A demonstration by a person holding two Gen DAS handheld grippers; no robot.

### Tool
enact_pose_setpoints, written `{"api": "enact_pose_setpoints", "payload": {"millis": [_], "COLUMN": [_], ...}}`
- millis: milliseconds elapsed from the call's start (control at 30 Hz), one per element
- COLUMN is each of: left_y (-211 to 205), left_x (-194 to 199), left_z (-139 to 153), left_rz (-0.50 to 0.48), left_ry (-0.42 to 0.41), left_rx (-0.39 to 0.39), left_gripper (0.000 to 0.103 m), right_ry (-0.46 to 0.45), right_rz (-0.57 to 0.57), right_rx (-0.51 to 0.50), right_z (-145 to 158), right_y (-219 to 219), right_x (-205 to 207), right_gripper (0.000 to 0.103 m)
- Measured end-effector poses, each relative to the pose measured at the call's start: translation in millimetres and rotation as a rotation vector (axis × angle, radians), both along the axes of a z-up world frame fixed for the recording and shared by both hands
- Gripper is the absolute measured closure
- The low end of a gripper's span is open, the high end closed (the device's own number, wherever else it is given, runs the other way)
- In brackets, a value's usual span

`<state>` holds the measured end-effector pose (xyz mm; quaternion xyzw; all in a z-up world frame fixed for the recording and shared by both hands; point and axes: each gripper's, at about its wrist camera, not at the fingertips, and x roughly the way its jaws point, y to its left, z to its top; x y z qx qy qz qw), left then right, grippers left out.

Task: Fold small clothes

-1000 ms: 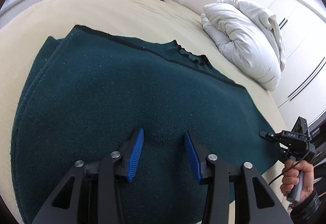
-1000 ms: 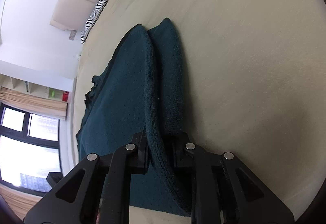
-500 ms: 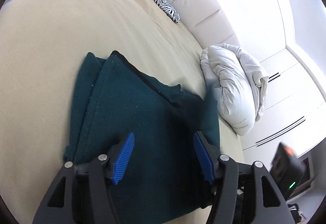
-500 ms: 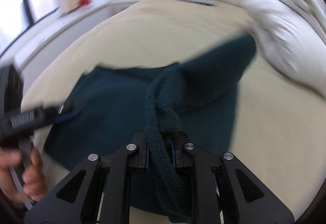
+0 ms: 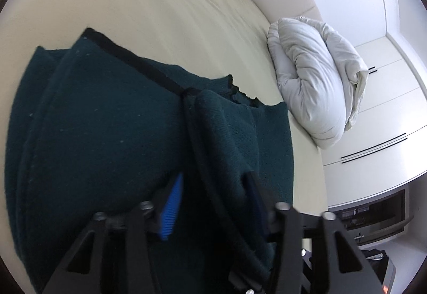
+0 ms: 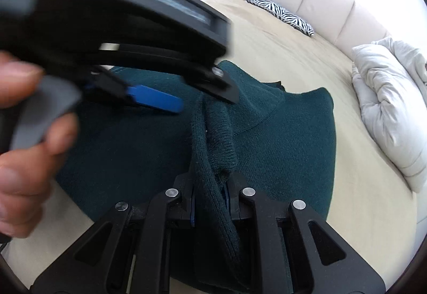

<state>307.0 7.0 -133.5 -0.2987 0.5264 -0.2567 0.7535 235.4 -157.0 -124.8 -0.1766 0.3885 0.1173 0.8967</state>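
Dark green knit sweater (image 6: 280, 139) lies on the beige bed (image 6: 307, 64); the right gripper (image 6: 210, 195) pinches its folded-over ribbed edge, while the left gripper's (image 5: 213, 195) jaws are closing around that fold.

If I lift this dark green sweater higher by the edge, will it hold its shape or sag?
Likely sag: the dark green sweater already drapes limply from the right tongs, which pinch its ribbed edge. The thick knit probably grips the pads well. It looks fairly heavy for its size, so the folded flap may slide open while the left tongs are closing around it.
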Motion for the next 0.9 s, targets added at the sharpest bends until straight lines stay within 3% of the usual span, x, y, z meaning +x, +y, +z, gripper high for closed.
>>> {"api": "enact_pose_setpoints", "payload": {"millis": [33,67,100,167,267,400,500,633,900], "left_y": [-2,-4,-5,-4,1,14,33,59,111], "left_x": [0,1,2,1,1,-1,0,4,11], "left_z": [0,-1,-3,-5,-5,4,10,19,14], "left_rz": [-0.002,-0.002,-0.003,0.002,0.001,-0.004,0.012,0.020,0.067], "left_ry": [0.002,0.003,0.011,0.016,0.016,-0.004,0.003,-0.001,0.026], "left_rx": [0.006,0.009,0.005,-0.013,-0.027,-0.030,-0.047,-0.002,0.065], "left_gripper": [0.070,0.081,0.085,0.088,0.090,0.090,0.090,0.090,0.090], "right_ry": [-0.006,-0.008,-0.007,0.007,0.012,0.043,0.012,0.018,0.101], "right_rz": [0.008,0.017,0.026,0.053,0.087,0.084,0.009,-0.134,0.007], "right_rx": [-0.001,0.001,0.008,0.029,0.084,0.371,0.532,0.532,0.396], "right_z": [-2,-6,-7,-7,-1,26,43,34,-4], "right_y": [-4,-5,-5,-5,-12,-54,-99,-129,-57], "right_x": [-6,-11,-15,-22,-45,-74,-75,-41,-9], "right_gripper": [0.086,0.084,0.083,0.072,0.066,0.062,0.050,0.048,0.050]}}
